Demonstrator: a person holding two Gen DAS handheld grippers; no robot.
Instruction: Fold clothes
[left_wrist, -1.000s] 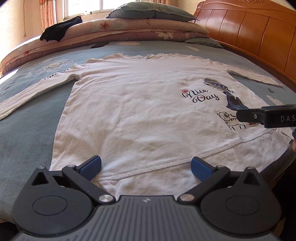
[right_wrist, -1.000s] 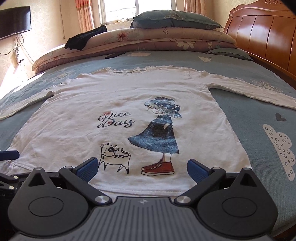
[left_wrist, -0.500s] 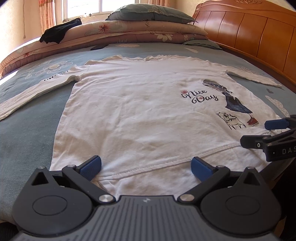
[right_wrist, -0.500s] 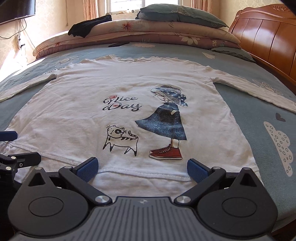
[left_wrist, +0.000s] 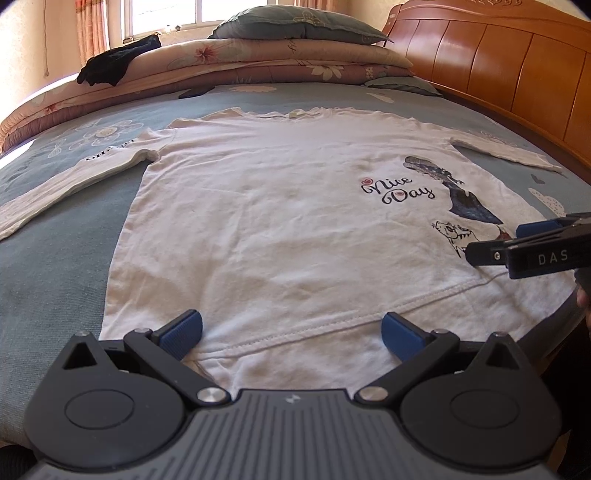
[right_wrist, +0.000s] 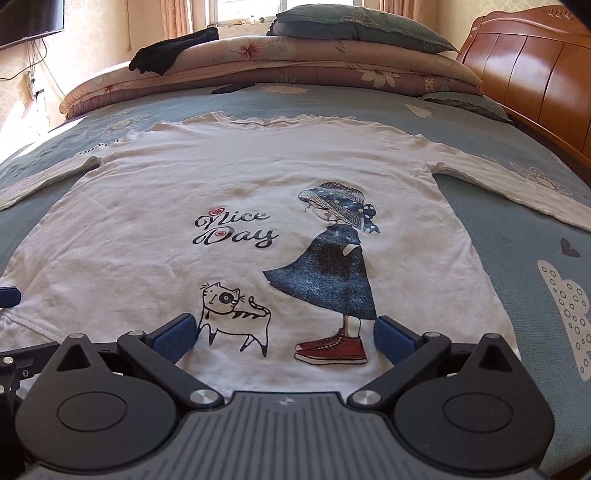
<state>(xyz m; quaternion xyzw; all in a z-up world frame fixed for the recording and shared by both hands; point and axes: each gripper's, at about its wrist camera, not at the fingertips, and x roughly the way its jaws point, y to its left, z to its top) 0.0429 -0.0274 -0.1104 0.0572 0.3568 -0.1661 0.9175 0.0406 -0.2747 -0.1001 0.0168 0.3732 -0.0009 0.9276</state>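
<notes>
A white long-sleeved shirt (left_wrist: 280, 221) lies flat, face up, on the blue bed, sleeves spread out. It shows "Nice Day", a girl and a cat in the right wrist view (right_wrist: 236, 192). My left gripper (left_wrist: 291, 330) is open over the left part of the bottom hem, holding nothing. My right gripper (right_wrist: 284, 334) is open over the right part of the hem, its pads either side of the cat and red shoes. The right gripper also shows from the side in the left wrist view (left_wrist: 524, 243), above the shirt's lower right.
Folded quilts (right_wrist: 295, 59) and a grey pillow (right_wrist: 354, 26) are stacked at the far end, with a black garment (right_wrist: 173, 50) on them. A wooden headboard (right_wrist: 535, 81) runs along the right. A dark remote-like item (right_wrist: 232, 88) lies beyond the collar.
Both grippers have moved forward over the hem. The right gripper sits further onto the shirt, now astride the cat and shoes. Both stay open.
</notes>
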